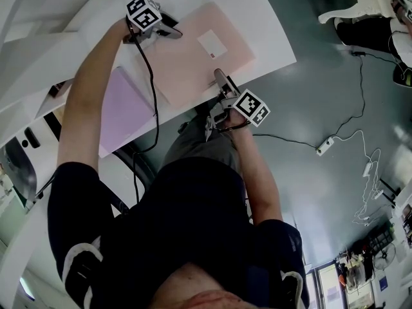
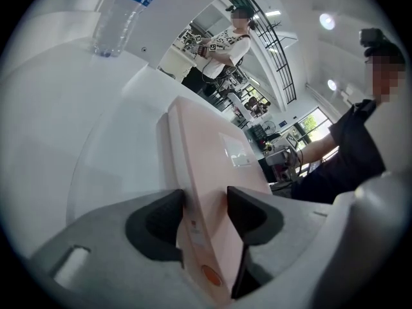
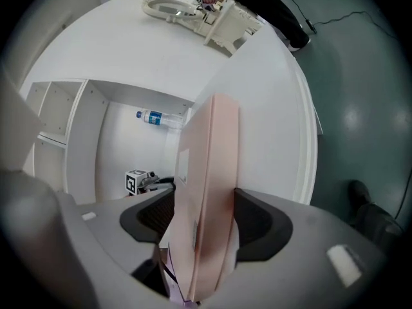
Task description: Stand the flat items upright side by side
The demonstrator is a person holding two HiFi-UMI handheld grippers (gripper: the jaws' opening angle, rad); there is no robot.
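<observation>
Pink file case (image 1: 193, 56) lies broad face up on the white table (image 1: 270, 18), beside the edge nearest the person and not yet upright, gripped at two opposite sides. We see the left gripper (image 1: 168, 31) pinching its far side, pads closed on both faces beside a narrow spine that carries a small tag and an orange dot. The right gripper (image 1: 220, 79) is clamped across its near side, where the case meets the table's edge. The case is a pale, matte pink slab, thin but with real thickness, with a square white label (image 1: 211, 44) on the upper face. A purple flat item (image 1: 125, 108) lies flat beside it, toward the table's near left edge. A water bottle (image 3: 158, 118) lies well apart in an open white shelf beyond the table. We judge the case light and fairly stiff, though its broad faces may flex or bow if squeezed hard mid-panel. Its smooth skin could slide in the pads as it tips. The safest holds, in our view, are on the edges near the spine, where it is most rigid, one gripper lifting while the other steadies the lower edge against the table.
</observation>
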